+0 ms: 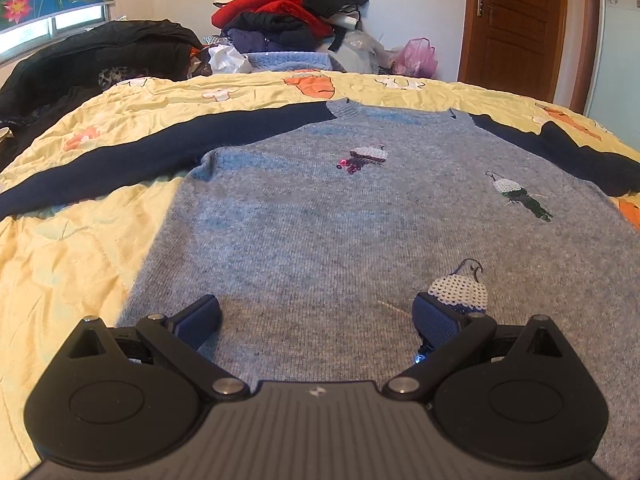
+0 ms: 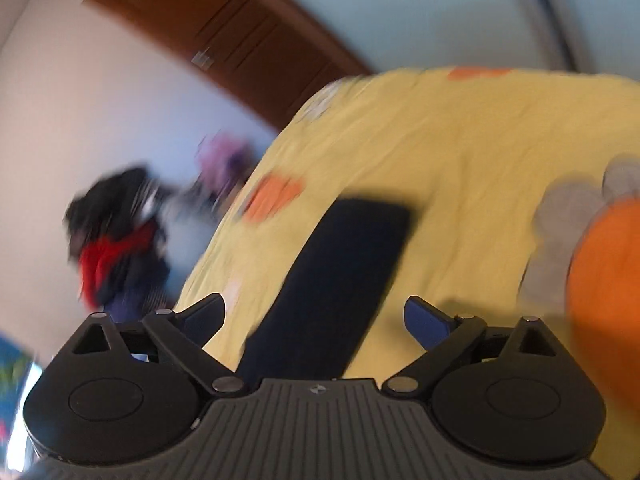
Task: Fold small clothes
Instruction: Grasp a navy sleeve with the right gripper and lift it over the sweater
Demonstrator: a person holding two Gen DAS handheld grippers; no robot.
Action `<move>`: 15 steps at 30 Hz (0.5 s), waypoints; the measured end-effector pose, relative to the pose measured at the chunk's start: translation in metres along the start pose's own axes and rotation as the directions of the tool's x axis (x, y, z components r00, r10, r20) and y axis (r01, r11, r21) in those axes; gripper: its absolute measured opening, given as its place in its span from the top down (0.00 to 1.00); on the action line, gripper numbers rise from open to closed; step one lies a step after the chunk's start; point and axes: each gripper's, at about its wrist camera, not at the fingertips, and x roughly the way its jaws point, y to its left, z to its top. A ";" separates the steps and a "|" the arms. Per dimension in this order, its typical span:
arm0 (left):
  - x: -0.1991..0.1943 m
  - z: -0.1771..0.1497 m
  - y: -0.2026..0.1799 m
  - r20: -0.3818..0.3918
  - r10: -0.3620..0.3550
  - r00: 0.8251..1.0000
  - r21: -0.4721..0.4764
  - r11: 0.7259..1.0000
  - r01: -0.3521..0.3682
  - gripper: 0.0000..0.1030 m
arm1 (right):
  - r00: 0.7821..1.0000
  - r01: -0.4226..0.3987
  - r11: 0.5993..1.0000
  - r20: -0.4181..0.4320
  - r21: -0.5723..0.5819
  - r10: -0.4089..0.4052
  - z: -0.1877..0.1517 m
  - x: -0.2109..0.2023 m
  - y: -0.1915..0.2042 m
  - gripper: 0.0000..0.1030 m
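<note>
Grey-blue sweater (image 1: 360, 220) spread flat, front up, on the yellow quilt (image 1: 80, 260) of the bed, collar toward the far edge, both navy sleeves stretched out sideways toward the left and right edges. No fold made yet, by the look of it: sleeves, sides and hem all still to bring in. Left gripper (image 1: 316, 316) low over the hem end of the body, jaws released and wide, nothing between them; one finger just beside a beaded white patch (image 1: 460, 292). Right gripper (image 2: 314, 318) over the right sleeve (image 2: 340, 272), jaws likewise spread and empty, the navy strip running between them toward the cuff; view heavily blurred, so contact with the cloth impossible to judge. Likely next: taking up that sleeve to lay it across the body.

Around: heap of clothes (image 1: 292, 12) beyond the far edge, dark garments (image 1: 100, 56) off the far left corner, pink bag (image 1: 416, 56), wooden door (image 1: 516, 24). Orange and grey item (image 2: 600, 272) on the quilt near the right sleeve, close enough perhaps to crowd the fold.
</note>
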 end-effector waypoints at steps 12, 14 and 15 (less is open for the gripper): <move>0.003 0.002 0.000 0.001 -0.017 1.000 0.000 1.000 0.017 0.00 | 0.995 0.087 0.993 0.045 -0.077 -0.084 0.006 0.066 -0.012 0.82; 0.003 0.002 0.000 0.002 -0.019 1.000 -0.001 1.000 0.019 0.00 | 0.994 0.089 0.991 0.066 -0.102 -0.083 0.004 0.066 -0.009 0.83; 0.003 0.002 0.001 0.002 -0.020 1.000 -0.001 1.000 0.020 0.00 | 0.993 0.089 0.989 0.082 -0.116 -0.080 0.002 0.059 -0.008 0.83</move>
